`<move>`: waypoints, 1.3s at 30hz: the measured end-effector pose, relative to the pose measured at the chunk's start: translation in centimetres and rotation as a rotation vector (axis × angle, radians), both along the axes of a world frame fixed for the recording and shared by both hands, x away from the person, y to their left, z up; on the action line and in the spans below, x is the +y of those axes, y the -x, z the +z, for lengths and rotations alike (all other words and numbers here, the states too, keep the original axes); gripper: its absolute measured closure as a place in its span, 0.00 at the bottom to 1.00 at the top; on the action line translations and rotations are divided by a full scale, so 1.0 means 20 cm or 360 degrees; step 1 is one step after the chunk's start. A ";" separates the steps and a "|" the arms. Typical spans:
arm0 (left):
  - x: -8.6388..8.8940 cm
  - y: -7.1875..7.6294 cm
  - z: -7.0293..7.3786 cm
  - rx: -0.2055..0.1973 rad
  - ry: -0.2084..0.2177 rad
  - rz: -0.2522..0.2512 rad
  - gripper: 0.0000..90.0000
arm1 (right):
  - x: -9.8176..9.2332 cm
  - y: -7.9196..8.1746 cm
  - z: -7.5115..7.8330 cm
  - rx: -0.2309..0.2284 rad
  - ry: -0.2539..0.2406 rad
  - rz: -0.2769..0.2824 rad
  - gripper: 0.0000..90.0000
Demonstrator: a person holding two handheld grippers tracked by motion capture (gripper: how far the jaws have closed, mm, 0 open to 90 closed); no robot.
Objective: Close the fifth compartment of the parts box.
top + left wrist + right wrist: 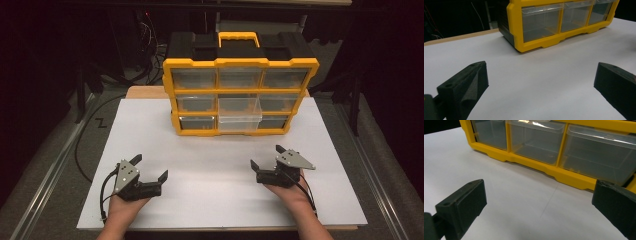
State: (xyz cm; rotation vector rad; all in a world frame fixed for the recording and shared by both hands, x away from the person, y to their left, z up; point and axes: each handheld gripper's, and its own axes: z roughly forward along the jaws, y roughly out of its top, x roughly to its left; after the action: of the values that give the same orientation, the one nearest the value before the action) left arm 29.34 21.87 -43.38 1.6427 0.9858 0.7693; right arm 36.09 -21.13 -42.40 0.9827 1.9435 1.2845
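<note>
A yellow and black drawer cabinet (240, 95) with a yellow handle stands at the back middle of the white table. It holds three rows of clear plastic drawers; the bottom middle drawer (240, 122) sticks out a little. My left gripper (150, 167) rests near the front left of the table, open, with nothing between its jaws. My right gripper (266, 156) rests at the front right, open and empty too. The left gripper view has the cabinet's left corner (564, 22) ahead beyond the open left gripper (541, 82). In the right gripper view the bottom drawer row (549, 145) lies beyond the open right gripper (540, 200).
The white table (220, 195) lies on a wooden board whose edge shows behind the cabinet. Cables (150, 40) hang in the dark area at the back left. A black cable (82, 145) runs along the floor left of the table.
</note>
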 end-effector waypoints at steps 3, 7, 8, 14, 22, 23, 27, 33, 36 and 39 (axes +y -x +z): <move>0.00 0.00 0.00 -0.0006 -0.0006 -0.0006 0.00 | 0.03 -0.02 0.00 0.0015 -0.0013 0.0006 0.01; 0.00 0.00 0.00 -0.0009 -0.0011 -0.0005 0.00 | 0.07 -0.06 0.01 0.0025 -0.0021 0.0029 0.01; 0.00 0.00 0.00 -0.0010 -0.0009 -0.0001 0.00 | 0.08 -0.07 0.01 0.0027 -0.0022 0.0034 0.01; 0.01 0.00 0.00 -0.0014 -0.0001 0.0004 0.00 | 0.10 -0.05 0.02 0.0042 -0.0029 0.0054 0.01; 0.01 0.01 0.00 -0.0021 0.0001 0.0007 0.00 | 0.07 -0.02 0.02 0.0055 -0.0021 0.0064 0.01; 0.01 0.01 0.00 -0.0020 0.0002 0.0007 0.00 | 0.07 -0.02 0.02 0.0060 -0.0023 0.0063 0.01; 0.01 0.00 0.00 -0.0019 0.0002 0.0006 0.00 | 0.05 -0.01 0.02 0.0073 -0.0038 0.0066 0.02; 0.01 0.01 0.00 -0.0021 0.0001 0.0007 0.00 | 0.04 0.00 0.02 0.0074 -0.0041 0.0095 0.04; 0.01 0.00 0.00 -0.0019 0.0001 0.0007 0.00 | 0.03 0.01 0.02 0.0081 -0.0047 0.0102 0.07; 0.01 0.00 0.00 -0.0018 0.0002 0.0007 0.00 | 0.03 0.01 0.02 0.0076 -0.0041 0.0103 0.11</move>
State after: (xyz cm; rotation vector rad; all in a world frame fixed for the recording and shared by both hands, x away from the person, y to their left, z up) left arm 29.25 22.04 -43.42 1.6339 0.9821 0.7802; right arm 35.85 -20.51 -42.05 0.9784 2.0146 1.3362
